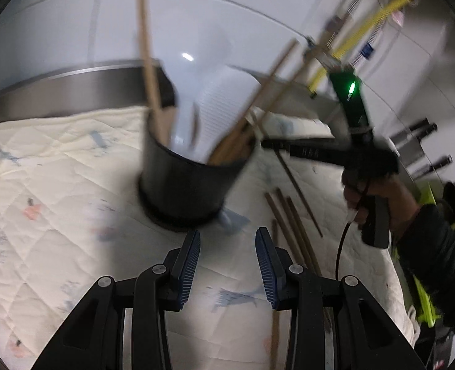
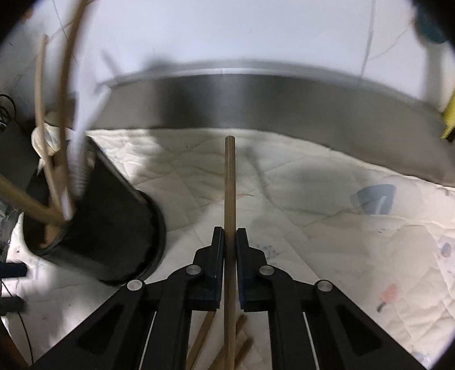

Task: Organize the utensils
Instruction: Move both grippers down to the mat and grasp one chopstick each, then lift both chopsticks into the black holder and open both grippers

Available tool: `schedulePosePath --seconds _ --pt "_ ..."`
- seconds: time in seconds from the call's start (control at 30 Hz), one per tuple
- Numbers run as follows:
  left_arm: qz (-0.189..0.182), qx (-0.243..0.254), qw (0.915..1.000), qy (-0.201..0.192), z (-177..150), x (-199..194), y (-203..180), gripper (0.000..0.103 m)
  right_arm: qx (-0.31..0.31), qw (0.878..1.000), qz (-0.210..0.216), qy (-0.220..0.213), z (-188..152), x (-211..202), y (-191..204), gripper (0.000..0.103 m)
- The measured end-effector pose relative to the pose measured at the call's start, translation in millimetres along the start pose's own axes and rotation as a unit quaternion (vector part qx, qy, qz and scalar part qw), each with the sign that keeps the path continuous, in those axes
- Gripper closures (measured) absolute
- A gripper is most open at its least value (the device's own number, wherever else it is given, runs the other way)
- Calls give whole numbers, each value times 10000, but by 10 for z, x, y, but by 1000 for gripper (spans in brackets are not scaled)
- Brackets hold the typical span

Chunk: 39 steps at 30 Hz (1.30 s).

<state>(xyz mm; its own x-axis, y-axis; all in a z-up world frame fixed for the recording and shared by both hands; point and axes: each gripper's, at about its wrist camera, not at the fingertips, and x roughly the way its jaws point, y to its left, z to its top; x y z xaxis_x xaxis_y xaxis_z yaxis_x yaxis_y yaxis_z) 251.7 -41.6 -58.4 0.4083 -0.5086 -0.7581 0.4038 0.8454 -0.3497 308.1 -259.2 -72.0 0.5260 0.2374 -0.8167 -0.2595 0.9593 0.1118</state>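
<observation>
The right gripper (image 2: 229, 248) is clamped on one chopstick (image 2: 229, 185), its tip jutting forward over the quilt (image 2: 335, 191), while the left gripper (image 1: 227, 256) hangs part-open and empty just short of the black holder (image 1: 184, 185). The holder, already bristling with sticks, stands to the right gripper's left; more loose chopsticks (image 1: 289, 222) lie beside it. Held so near one end, the stick could pivot in the pads, snag the crowded rim and tip the holder.

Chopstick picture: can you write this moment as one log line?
right tool: shut on chopstick | left tool: open, nothing in it | cup: upright on cloth
</observation>
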Motion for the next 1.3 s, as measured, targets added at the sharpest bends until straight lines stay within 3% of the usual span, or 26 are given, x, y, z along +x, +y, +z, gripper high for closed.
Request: schedulePosePath --seconds 0.37,0.7,0.8,0.87,1.0,1.07,1.3 --pt "-294 717 9942 740 -197 712 -483 65 247 9967 -8 -768 -205 -887 -27 94" --pt "-264 978 9908 903 -180 1132 -685 65 593 9919 114 -1122 -424 -1212 -50 94" --pt "-69 1199 9878 994 -199 1241 -744 74 676 9909 122 -1161 -463 -1283 -14 94" --pt "65 1300 9858 1059 -220 1320 -757 85 712 9904 117 -1179 -502 -1297 -7 94" --pt "186 1422 9847 987 -221 1324 -767 88 732 9896 91 -1234 -565 -1340 17 94" --pt "286 1522 9836 927 -228 1326 -785 94 735 9892 67 -1268 -590 -1373 38 94" --pt "101 1226 9911 508 -201 1045 -705 96 735 9871 105 -1418 -638 -1505 112 94"
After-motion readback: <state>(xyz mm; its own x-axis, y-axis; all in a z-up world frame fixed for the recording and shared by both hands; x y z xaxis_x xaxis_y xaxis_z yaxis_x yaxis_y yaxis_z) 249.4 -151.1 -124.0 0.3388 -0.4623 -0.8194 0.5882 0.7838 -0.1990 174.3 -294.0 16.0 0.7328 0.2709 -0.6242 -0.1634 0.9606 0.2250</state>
